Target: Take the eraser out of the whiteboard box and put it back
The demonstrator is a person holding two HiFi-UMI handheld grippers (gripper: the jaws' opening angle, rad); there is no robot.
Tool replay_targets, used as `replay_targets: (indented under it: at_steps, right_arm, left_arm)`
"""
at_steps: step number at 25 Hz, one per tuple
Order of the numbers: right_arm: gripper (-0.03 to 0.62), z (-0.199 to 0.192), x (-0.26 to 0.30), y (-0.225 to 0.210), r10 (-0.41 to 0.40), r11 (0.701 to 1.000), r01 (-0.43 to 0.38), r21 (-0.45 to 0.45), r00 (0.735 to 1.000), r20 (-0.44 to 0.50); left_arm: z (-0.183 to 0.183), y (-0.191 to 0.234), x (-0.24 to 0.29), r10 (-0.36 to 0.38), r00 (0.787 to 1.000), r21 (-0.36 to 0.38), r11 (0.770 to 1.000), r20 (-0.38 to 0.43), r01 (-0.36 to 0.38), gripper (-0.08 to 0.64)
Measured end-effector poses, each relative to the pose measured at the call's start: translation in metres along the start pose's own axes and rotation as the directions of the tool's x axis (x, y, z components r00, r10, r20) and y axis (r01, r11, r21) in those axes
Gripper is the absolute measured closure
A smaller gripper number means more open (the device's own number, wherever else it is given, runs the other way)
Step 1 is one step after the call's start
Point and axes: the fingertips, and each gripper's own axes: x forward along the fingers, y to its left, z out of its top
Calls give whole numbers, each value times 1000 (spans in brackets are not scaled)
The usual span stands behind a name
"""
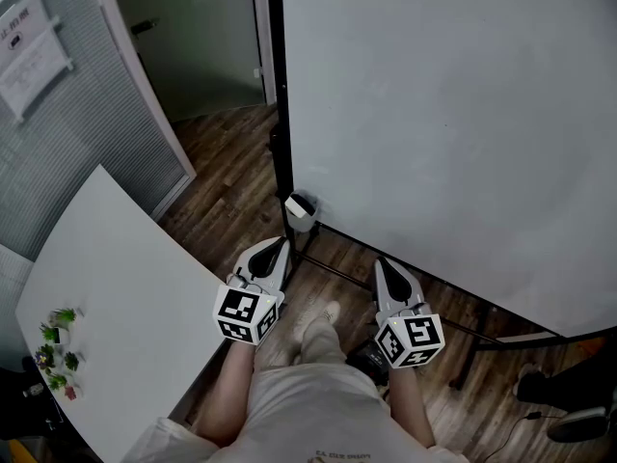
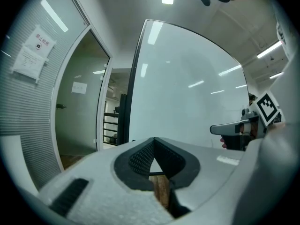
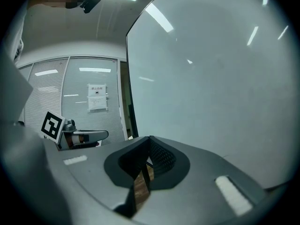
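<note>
The whiteboard [image 1: 443, 123] stands upright on a black frame, filling the right of the head view. A small white box [image 1: 301, 210] hangs at its lower left corner, by the black post. Something dark shows in the box's open top; I cannot tell whether it is the eraser. My left gripper [image 1: 277, 247] is held level just short of the box, shut and empty. My right gripper [image 1: 384, 266] is beside it in front of the board's lower edge, also shut and empty. In each gripper view the jaws meet at a point with nothing between them [image 2: 153, 142] [image 3: 149, 142].
A white table [image 1: 125, 287] lies close on the left, with small green plant figures [image 1: 58, 350] at its near edge. A glass door and a ribbed wall with a paper notice [image 1: 34, 56] stand behind it. The board's foot bar [image 1: 501, 340] and dark gear [image 1: 569, 394] lie on the wooden floor at right.
</note>
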Motion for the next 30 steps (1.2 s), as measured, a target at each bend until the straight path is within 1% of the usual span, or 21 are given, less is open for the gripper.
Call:
replay_targets:
  at_steps: [6, 20, 30]
  right_arm:
    - [581, 0, 1, 3, 1, 1000, -1, -10, 1000, -9]
    - [581, -1, 1, 4, -5, 1000, 5, 2, 1000, -9]
    - [581, -3, 0, 7, -1, 1000, 1, 7, 1000, -7]
  left_arm:
    - [0, 3, -1, -2, 1000, -4, 1000, 0, 2, 560]
    - [-2, 11, -3, -4, 1000, -24, 1000, 8, 5, 560]
    - [-5, 12, -7, -1, 1000, -21, 1000, 1, 1, 560]
